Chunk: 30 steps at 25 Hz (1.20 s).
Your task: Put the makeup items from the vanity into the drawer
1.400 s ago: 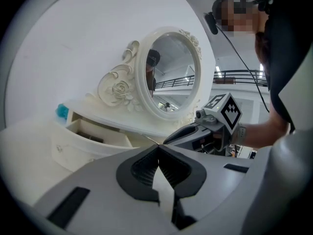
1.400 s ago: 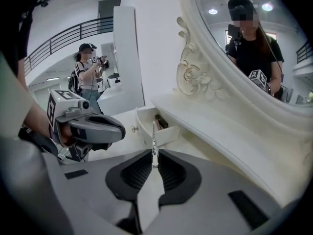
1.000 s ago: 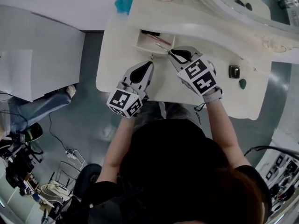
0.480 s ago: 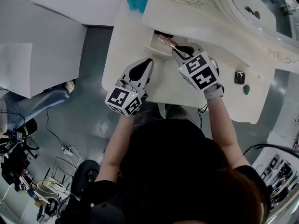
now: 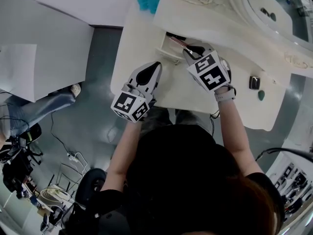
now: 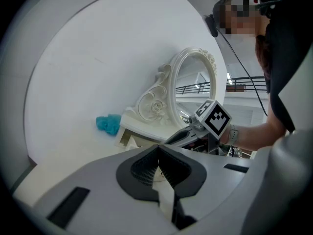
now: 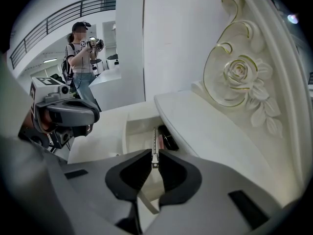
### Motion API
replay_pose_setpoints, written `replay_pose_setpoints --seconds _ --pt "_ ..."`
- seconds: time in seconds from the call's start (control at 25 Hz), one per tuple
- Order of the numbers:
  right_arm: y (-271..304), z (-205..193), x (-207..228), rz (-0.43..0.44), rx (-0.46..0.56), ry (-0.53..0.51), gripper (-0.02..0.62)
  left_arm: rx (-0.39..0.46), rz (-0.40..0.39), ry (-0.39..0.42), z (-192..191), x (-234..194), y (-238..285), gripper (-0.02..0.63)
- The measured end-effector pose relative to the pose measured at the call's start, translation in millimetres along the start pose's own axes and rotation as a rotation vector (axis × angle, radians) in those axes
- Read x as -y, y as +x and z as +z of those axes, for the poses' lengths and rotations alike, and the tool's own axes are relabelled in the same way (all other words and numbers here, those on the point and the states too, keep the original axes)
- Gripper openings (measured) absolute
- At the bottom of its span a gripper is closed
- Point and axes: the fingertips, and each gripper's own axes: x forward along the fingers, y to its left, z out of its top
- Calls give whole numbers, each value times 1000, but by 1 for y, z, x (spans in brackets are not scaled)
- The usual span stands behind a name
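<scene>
2 grippers, 1 load. Your left gripper [image 5: 155,66] sits near the drawer front, jaws together on nothing. The open drawer [image 5: 163,47] already holds a dark case [image 7: 168,139]. Your right gripper [image 5: 189,49], pinched narrow on the slim makeup stick [image 5: 178,42], has carried it over the drawer, so release looks close. A dark square item [image 5: 253,82] and a green piece [image 5: 261,95] still wait on the vanity [image 5: 195,94].

Thin stick [image 7: 155,143] in jaws too slim to identify; drawer [image 7: 137,133] partly under vanity top [image 7: 205,126]
</scene>
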Motion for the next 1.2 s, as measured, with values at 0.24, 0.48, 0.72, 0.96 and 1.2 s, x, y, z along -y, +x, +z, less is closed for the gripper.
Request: replay_pose_setpoints --seconds 0.24,0.48,0.72,0.96,1.2 --pt "3 -1 1 3 -15 -5 54 -4 -4 6 2 -2 -1 14" --pt "4 1 1 6 -10 -15 54 -8 -13 7 3 -1 1 14" --pt "5 5 -1 11 19 -10 54 -10 -11 11 4 -1 1 14" --pt "2 4 -2 31 41 19 55 -13 -12 12 2 1 2 14" --pt "-10 4 0 21 83 33 55 -22 -32 19 1 8 9 14"
